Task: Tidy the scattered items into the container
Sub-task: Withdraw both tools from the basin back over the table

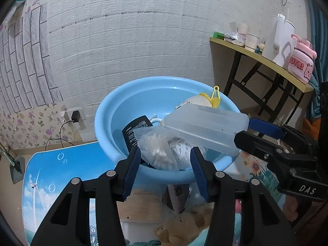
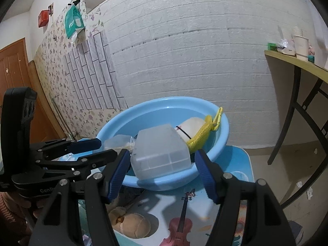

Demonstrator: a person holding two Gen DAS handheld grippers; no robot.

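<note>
While both fingers stand parted, the clear box [image 2: 162,153] lies between the right fingers [image 2: 202,171], ungripped.

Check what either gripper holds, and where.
Left gripper holds nothing. Right gripper brackets the translucent box's near end over the basin; firm grip cannot be told.
</note>
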